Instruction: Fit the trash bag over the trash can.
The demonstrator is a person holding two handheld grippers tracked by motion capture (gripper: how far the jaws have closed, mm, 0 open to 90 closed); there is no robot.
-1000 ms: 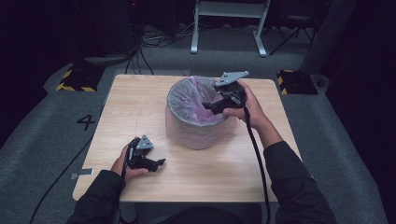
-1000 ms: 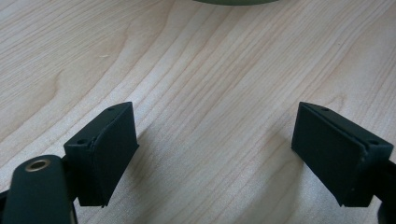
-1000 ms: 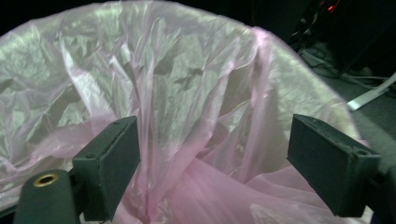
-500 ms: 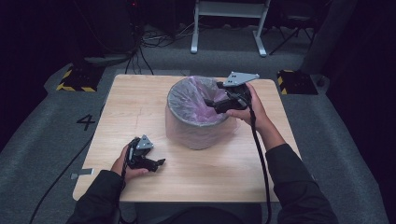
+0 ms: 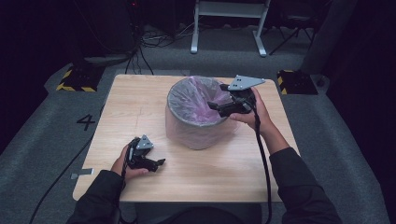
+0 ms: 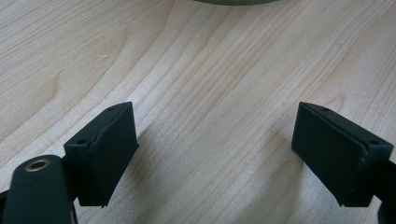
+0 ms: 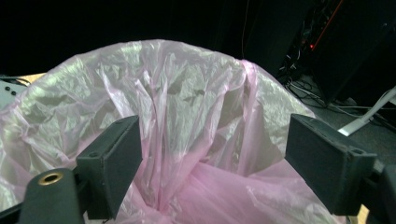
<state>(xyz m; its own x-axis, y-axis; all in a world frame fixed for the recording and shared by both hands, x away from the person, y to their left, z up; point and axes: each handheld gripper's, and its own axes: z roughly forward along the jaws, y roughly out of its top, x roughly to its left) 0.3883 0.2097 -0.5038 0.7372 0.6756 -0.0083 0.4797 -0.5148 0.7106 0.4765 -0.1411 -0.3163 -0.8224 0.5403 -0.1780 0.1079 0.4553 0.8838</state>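
Pink plastic of the bag (image 7: 187, 140) lines the bin (image 5: 198, 126), which stands mid-bench (image 5: 140, 102). Since a second ago the right gripper (image 5: 215, 106) has shifted slightly along the bin's right rim, its fingers (image 7: 114, 158) spread wide and empty over the liner. It seems to be picking a fresh spot to pinch, while the left gripper (image 5: 159, 163) rests released near the bin's front left.

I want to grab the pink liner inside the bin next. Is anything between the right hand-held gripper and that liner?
Nothing visible. The right hand-held gripper hangs over the near-right rim of the bin with its jaws open, and between them lies just the crumpled pink liner. The left hand-held gripper rests apart on the table.
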